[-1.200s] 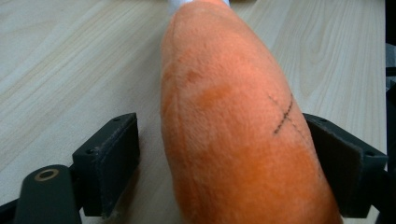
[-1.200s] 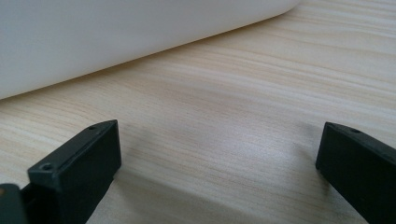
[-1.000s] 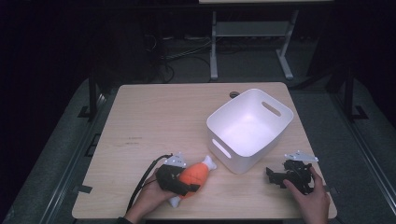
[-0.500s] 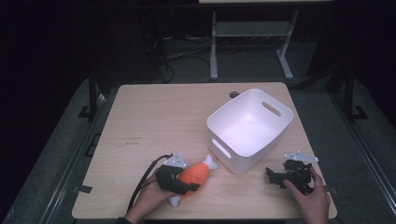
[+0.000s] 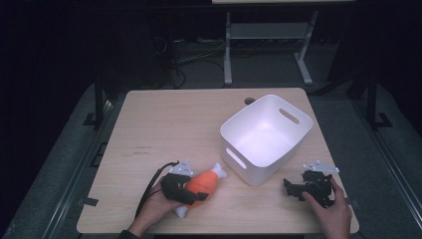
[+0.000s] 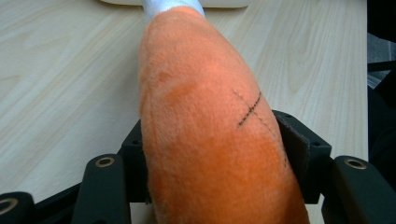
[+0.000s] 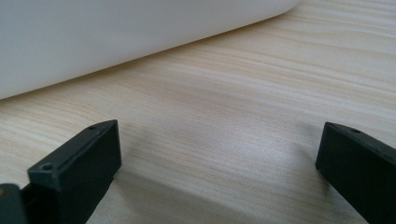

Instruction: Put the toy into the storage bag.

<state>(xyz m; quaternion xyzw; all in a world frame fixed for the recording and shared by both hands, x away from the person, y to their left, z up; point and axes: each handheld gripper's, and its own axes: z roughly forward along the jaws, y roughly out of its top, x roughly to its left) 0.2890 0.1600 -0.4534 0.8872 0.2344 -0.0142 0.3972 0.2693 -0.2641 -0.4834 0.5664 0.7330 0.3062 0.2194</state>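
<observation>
An orange plush toy (image 5: pixel 203 183) shaped like a drumstick, with white ends, lies near the table's front left. My left gripper (image 5: pixel 183 188) is shut on its thick orange body (image 6: pixel 210 140), the jaws pressing both sides. A white plastic bin (image 5: pixel 266 137) with handle slots stands empty at the right of the table. My right gripper (image 5: pixel 293 188) rests on the wood in front of the bin, to its right, held by a hand. Its jaws stand wide open with bare table between them (image 7: pixel 219 163).
The bin's white wall (image 7: pixel 116 37) rises just beyond the right gripper. A round cable hole (image 5: pixel 249 101) sits at the table's far edge behind the bin. Dark floor, cables and a metal stand lie beyond the table.
</observation>
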